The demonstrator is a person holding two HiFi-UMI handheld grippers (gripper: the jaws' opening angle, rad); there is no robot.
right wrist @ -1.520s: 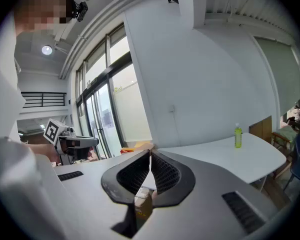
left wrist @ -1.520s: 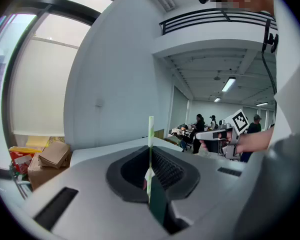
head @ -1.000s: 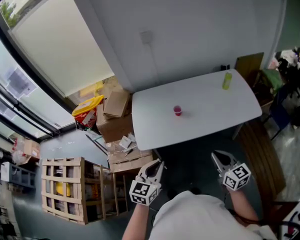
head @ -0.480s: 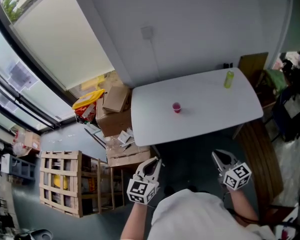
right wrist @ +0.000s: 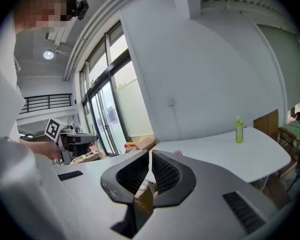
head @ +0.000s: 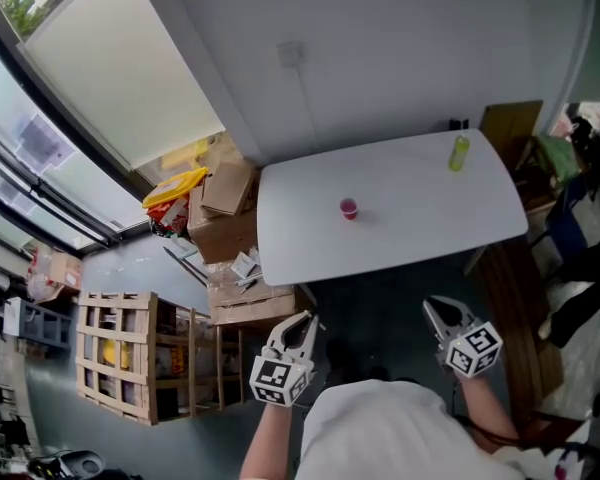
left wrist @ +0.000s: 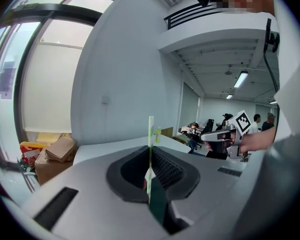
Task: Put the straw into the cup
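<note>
- In left gripper (left wrist: 150, 154): jaws pinching a thin straw (left wrist: 151, 129), white with green stripes, upright, its top well above the jaw tips.
- In right gripper (right wrist: 150, 156): jaws pressed together at the tips, nothing between them.
- Both grippers low and near, just ahead of a white shirt (head: 380, 433), short of the near table edge. Left one at scene left, right one at scene right, well apart.
- Farther off: white table (head: 420, 233), far edge toward a pale wall (head: 380, 58).
- On the table, left of its middle: small pink cup (head: 348, 208), upright, alone, well apart from the straw and from both grippers.
- At the table's far right corner: green bottle (head: 459, 153), upright, well apart from the cup.
- On the floor left of the table: stacked cardboard boxes (head: 230, 190), with a yellow bag (head: 177, 185) just beside them on the left.
- Nearer, at left: slatted wooden crate (head: 120, 353) with something yellow inside, not clear what.
- Past the table's right end: brown wooden panel (head: 508, 123), upright.
- Along the far left: large window (head: 40, 158) in a dark frame, pale blind over its upper part.
- In the left gripper view, at right: the other gripper's marker cube (left wrist: 242, 123), with a hand (left wrist: 257, 140) behind it.
</note>
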